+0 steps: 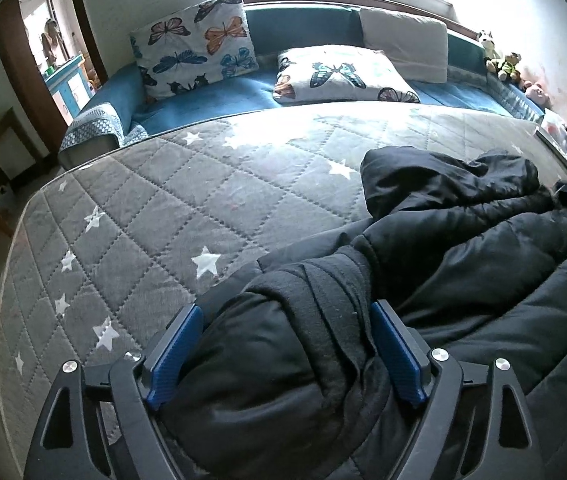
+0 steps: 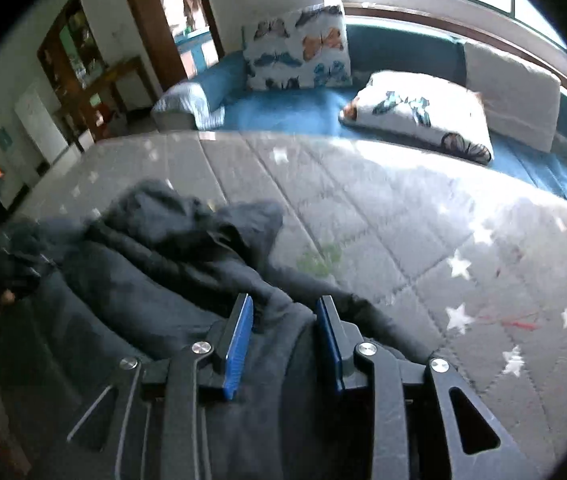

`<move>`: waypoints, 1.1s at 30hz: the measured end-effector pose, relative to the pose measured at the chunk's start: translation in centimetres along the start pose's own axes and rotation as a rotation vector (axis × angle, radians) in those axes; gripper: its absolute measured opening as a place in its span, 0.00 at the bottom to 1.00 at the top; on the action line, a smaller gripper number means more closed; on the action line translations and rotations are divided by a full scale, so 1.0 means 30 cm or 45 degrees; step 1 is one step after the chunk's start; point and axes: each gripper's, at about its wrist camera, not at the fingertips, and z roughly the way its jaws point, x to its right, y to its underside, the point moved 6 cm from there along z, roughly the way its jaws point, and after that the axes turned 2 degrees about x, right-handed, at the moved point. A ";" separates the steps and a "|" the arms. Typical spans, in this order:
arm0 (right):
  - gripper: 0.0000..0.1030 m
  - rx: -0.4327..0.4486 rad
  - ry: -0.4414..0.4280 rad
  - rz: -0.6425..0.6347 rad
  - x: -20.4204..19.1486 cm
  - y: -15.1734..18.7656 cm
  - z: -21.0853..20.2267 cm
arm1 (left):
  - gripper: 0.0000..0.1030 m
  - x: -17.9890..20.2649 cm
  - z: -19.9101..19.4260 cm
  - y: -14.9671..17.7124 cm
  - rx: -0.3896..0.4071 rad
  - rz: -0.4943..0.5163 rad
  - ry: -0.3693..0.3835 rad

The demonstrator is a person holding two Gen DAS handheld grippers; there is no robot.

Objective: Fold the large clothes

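Note:
A black padded jacket lies bunched on a grey quilted star-pattern mattress. My left gripper has its blue pads wide apart with a thick bunched sleeve or hem of the jacket between them, pressing both pads. In the right wrist view the jacket fills the lower left. My right gripper is closed on a fold of the jacket near its right edge, with the cloth pinched between the blue pads. This view is motion-blurred.
Butterfly-print pillows and a white cushion lie on a blue sofa-bed part under the window. Stuffed toys sit at the right wall. A doorway and wooden furniture stand left.

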 end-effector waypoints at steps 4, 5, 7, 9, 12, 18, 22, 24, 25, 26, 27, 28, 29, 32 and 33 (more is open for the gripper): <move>0.35 0.074 -0.095 -0.079 -0.137 -0.039 -0.088 | 0.90 -0.001 0.004 -0.002 -0.003 -0.002 -0.005; 0.37 0.064 -0.114 -0.107 -0.165 -0.031 -0.086 | 0.91 -0.001 0.004 -0.001 -0.003 -0.004 -0.006; 0.37 -0.040 -0.145 -0.174 -0.242 0.014 -0.023 | 0.91 -0.001 0.004 -0.001 -0.003 -0.004 -0.010; 0.37 -0.192 -0.075 -0.196 -0.259 0.091 0.102 | 0.91 -0.002 0.004 -0.003 -0.002 -0.008 -0.013; 0.37 -0.164 -0.099 -0.170 -0.246 0.098 0.142 | 0.92 -0.002 0.012 -0.001 -0.008 -0.007 -0.027; 0.37 -0.126 -0.062 -0.154 -0.229 0.082 0.002 | 0.93 0.001 0.014 -0.001 -0.001 -0.015 -0.028; 0.37 -0.128 -0.039 -0.179 -0.247 0.160 -0.153 | 0.94 0.000 0.013 0.000 0.001 -0.012 -0.035; 0.37 -0.160 -0.006 -0.179 -0.245 0.220 -0.201 | 0.94 -0.002 0.013 0.002 0.002 -0.010 -0.038; 0.37 -0.176 0.010 -0.170 -0.241 0.236 -0.201 | 0.94 -0.001 0.013 0.002 0.003 -0.009 -0.041; 0.37 -0.215 0.029 -0.151 -0.226 0.277 -0.202 | 0.94 -0.001 0.012 0.001 0.003 -0.007 -0.044; 0.37 -0.268 0.042 -0.134 -0.210 0.324 -0.188 | 0.94 -0.002 0.012 0.001 0.002 -0.007 -0.044; 0.37 -0.293 0.051 -0.124 -0.199 0.359 -0.177 | 0.94 0.002 0.010 -0.001 0.002 -0.002 -0.051; 0.37 -0.278 0.034 -0.115 -0.188 0.383 -0.148 | 0.95 0.008 0.009 -0.001 0.002 0.004 -0.064; 0.38 -0.269 -0.012 -0.036 -0.166 0.395 -0.103 | 0.96 0.015 0.001 -0.005 0.001 0.027 -0.114; 0.38 -0.283 -0.019 -0.027 -0.163 0.388 -0.102 | 0.96 0.016 -0.006 -0.007 0.005 0.034 -0.127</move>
